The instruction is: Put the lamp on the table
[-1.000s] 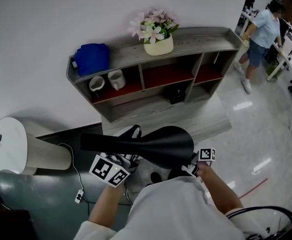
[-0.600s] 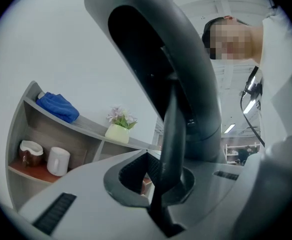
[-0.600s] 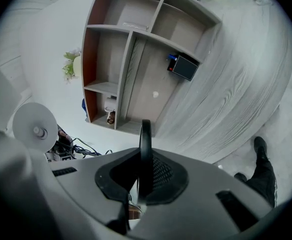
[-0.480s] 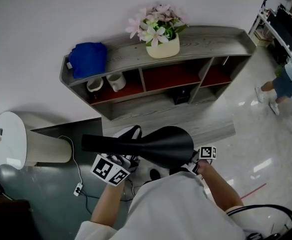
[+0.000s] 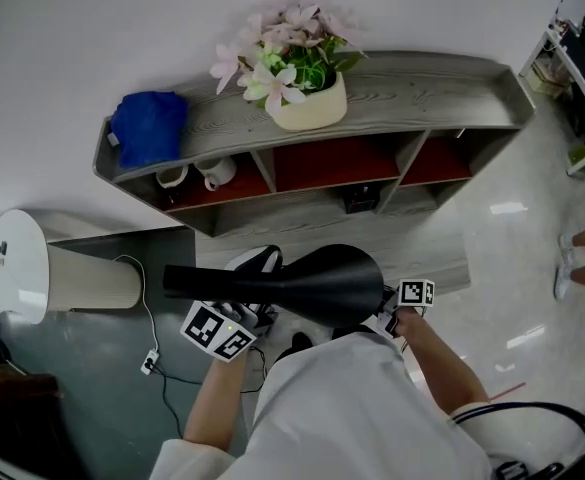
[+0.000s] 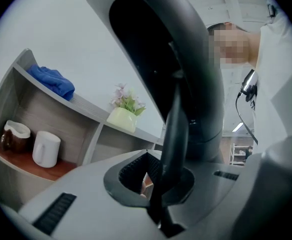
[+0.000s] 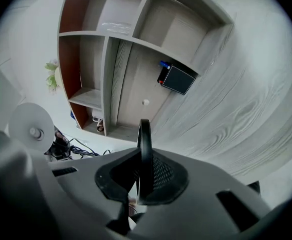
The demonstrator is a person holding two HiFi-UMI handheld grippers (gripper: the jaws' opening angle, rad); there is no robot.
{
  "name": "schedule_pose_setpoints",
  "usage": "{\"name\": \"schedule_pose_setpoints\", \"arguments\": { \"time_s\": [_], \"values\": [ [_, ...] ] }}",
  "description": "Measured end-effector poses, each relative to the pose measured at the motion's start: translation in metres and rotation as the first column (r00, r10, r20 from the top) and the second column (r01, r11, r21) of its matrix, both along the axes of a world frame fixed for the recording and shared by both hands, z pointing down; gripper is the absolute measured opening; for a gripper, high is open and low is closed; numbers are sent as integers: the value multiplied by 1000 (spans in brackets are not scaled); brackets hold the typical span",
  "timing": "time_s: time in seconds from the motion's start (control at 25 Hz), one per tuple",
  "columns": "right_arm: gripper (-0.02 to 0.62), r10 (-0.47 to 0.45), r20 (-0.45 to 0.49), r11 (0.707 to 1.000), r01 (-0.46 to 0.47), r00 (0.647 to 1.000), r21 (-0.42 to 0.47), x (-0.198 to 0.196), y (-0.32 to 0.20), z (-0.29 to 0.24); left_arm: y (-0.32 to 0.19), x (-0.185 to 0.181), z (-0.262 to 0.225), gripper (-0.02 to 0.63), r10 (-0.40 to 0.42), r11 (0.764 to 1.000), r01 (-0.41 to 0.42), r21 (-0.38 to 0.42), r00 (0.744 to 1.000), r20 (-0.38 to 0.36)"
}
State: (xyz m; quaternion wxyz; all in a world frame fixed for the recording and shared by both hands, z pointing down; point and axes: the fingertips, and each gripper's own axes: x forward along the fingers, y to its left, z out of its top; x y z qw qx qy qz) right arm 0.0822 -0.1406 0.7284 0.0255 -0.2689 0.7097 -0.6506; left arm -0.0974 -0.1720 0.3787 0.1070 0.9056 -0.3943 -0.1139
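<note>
I am holding a black lamp [image 5: 302, 280] level in front of my body, its wide flared end to the right and its narrow end to the left. My left gripper [image 5: 234, 318] is shut on it; in the left gripper view the lamp's thin black stem [image 6: 173, 129] is pinched between the jaws. My right gripper [image 5: 397, 313] is shut on a thin black rim of the lamp [image 7: 145, 149]. Ahead lies the low grey wooden table [image 5: 422, 243], which also shows in the right gripper view as the table [image 7: 245, 109].
A grey shelf unit [image 5: 412, 78] stands against the wall with a flower pot [image 5: 302, 103], a blue cloth [image 5: 147, 128], mugs [image 5: 215, 173] and a black box [image 5: 357, 200]. A white round stool [image 5: 17, 268] and a cable [image 5: 150, 353] lie left. A person's legs [image 5: 582, 258] are at the right edge.
The view has swung so the shelf sits nearer and more to the left. The person at the right has walked almost out of frame. Lamp and grippers hold steady.
</note>
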Motion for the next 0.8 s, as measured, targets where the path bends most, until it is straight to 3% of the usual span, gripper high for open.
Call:
{"name": "schedule_pose_setpoints", "arguments": {
  "time_s": [0.48, 0.8],
  "values": [
    [23, -98, -37, 994, 97, 994, -47, 12, -62, 51, -57, 4, 57, 7, -94, 993, 96, -66, 995, 35],
    [23, -101, -89, 994, 96, 991, -53, 10, -98, 82, -91, -4, 93, 6, -97, 991, 106, -77, 989, 110]
  ]
}}
